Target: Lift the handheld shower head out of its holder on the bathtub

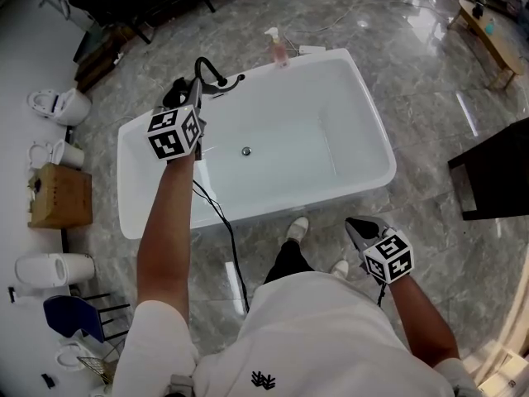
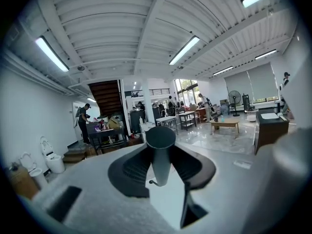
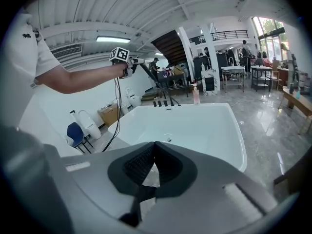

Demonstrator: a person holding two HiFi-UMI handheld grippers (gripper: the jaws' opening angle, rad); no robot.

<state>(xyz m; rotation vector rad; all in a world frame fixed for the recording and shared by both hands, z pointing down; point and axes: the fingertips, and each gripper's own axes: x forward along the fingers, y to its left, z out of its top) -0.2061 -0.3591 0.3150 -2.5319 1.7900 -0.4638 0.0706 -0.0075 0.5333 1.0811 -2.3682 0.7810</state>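
Right tongs (image 3: 155,144) clenched, empty; left tongs (image 2: 161,152) grasp shower head (image 2: 161,135) handle (spray face unseen).

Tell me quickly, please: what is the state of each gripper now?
Left gripper: jaws closed on the shower head handle.
Right gripper: jaws closed, holding nothing.

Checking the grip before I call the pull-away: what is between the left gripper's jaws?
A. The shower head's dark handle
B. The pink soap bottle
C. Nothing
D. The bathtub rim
A: in the left gripper view the shower head's dark handle stands clamped between the pads of the left gripper, while the pink soap bottle stands apart on the far bathtub rim.
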